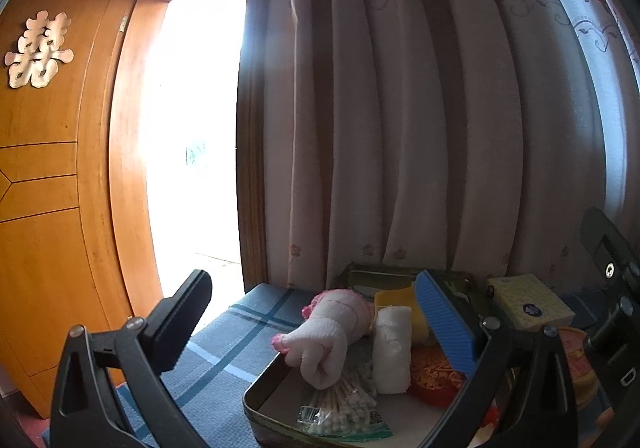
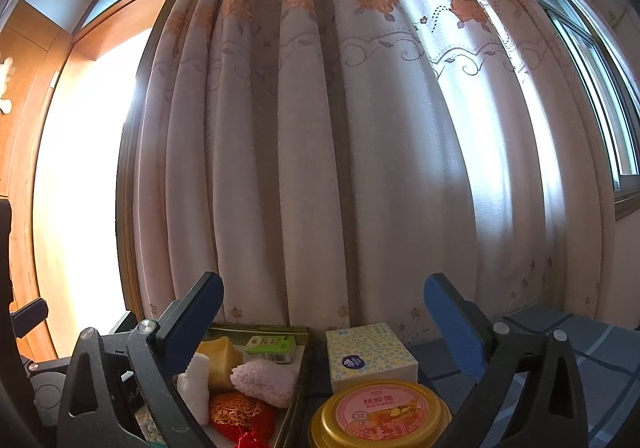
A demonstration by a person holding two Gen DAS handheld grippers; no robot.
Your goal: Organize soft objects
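A metal tray sits on a blue checked cloth. In it lie a rolled pink towel, a white gauze roll, a yellow sponge, a red embroidered pouch and a bag of cotton swabs. My left gripper is open and empty above the tray's left part. My right gripper is open and empty, raised over the tray and a tissue pack. The towel, sponge, pouch and gauze show there too.
A yellow-patterned tissue pack and a round gold-rimmed tin stand right of the tray. A small green box lies at the tray's back. A curtain hangs just behind. A wooden door stands open at left.
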